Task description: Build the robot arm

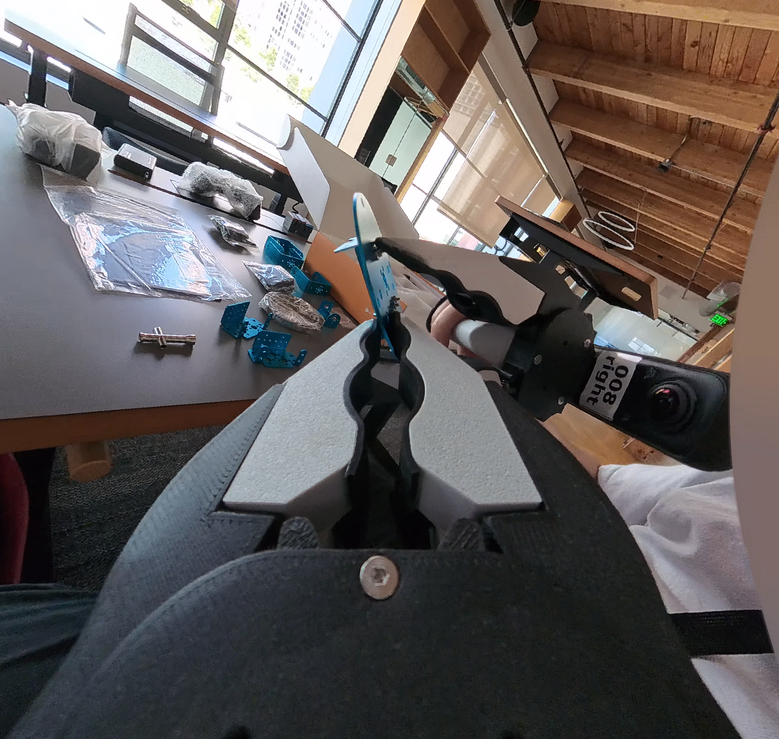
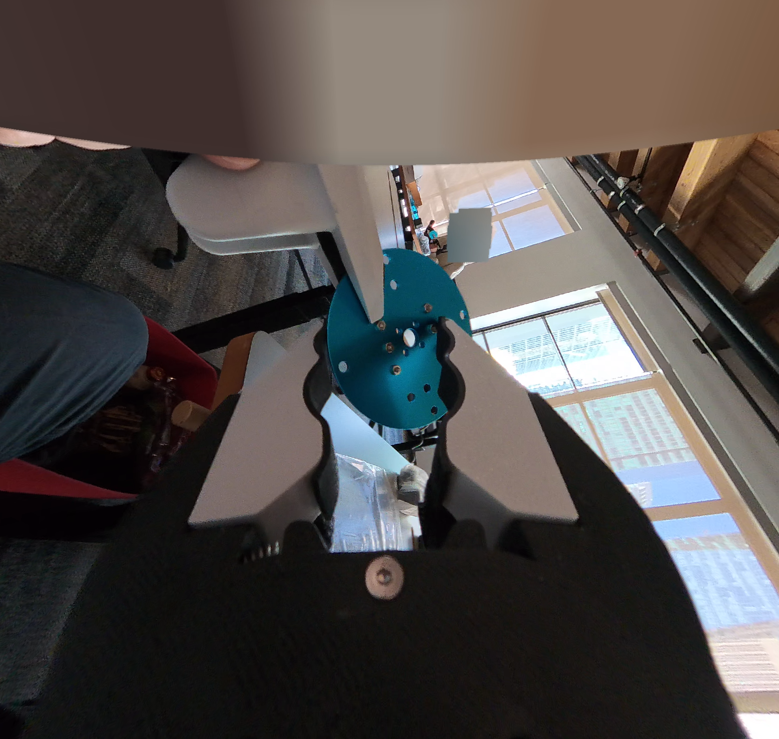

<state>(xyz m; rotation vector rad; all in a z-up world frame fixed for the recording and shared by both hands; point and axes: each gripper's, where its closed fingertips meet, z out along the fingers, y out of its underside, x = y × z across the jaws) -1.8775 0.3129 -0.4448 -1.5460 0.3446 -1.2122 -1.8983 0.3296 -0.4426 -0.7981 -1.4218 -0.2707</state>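
A round blue metal plate (image 2: 392, 390) with several holes and small screws is held up in the air. In the left wrist view it shows edge-on (image 1: 366, 230). My left gripper (image 1: 384, 327) is shut on the plate's lower edge; one of its pale fingers (image 2: 364, 284) reaches in from the top of the right wrist view. My right gripper (image 2: 381, 333) is open and faces the flat side of the plate, with its fingertips at or very near the surface. In the left wrist view the right gripper (image 1: 381, 243) comes in from the right and its tip meets the plate.
A dark table (image 1: 84, 339) at left carries several blue brackets (image 1: 269, 339), a metal cross wrench (image 1: 166, 338), clear plastic bags (image 1: 139, 251), wrapped parts (image 1: 59, 137) and an open white box (image 1: 320, 179). A person's dark sleeve (image 2: 63, 360) and a red seat (image 2: 185, 365) are at left. The grippers are tip to tip, or close to it.
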